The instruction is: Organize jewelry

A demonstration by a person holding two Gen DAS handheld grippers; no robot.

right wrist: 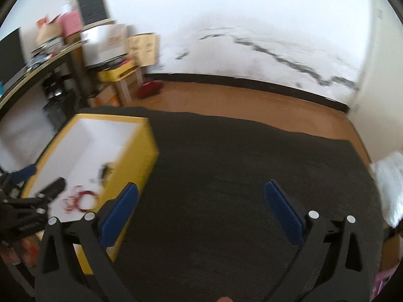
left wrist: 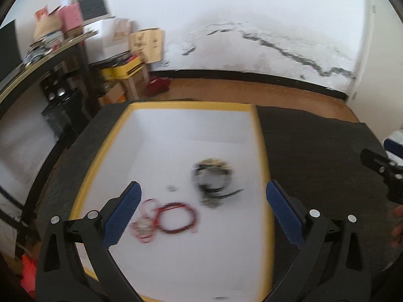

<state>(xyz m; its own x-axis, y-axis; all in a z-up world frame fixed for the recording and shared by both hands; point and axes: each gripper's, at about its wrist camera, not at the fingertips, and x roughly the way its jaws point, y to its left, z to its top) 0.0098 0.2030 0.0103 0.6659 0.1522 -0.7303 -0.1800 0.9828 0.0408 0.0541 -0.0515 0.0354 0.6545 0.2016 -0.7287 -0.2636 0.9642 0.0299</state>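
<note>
The left tongs (left wrist: 202,202) stand apart and empty above a yellow-rimmed box (left wrist: 262,151) with a white interior. The box rests on a dark surface (right wrist: 239,176). Inside lie red bracelets (left wrist: 176,216), a pale beaded piece (left wrist: 142,226) touching them, and, near but apart, a dark coiled bundle (left wrist: 212,180); motion blur prevents finer identification. The right tongs (right wrist: 200,203) also stand apart and empty, over bare surface beside the box. No loose jewelry shows on the surface. Judgement: collection appears largely complete; arrangement within the box may remain.
</note>
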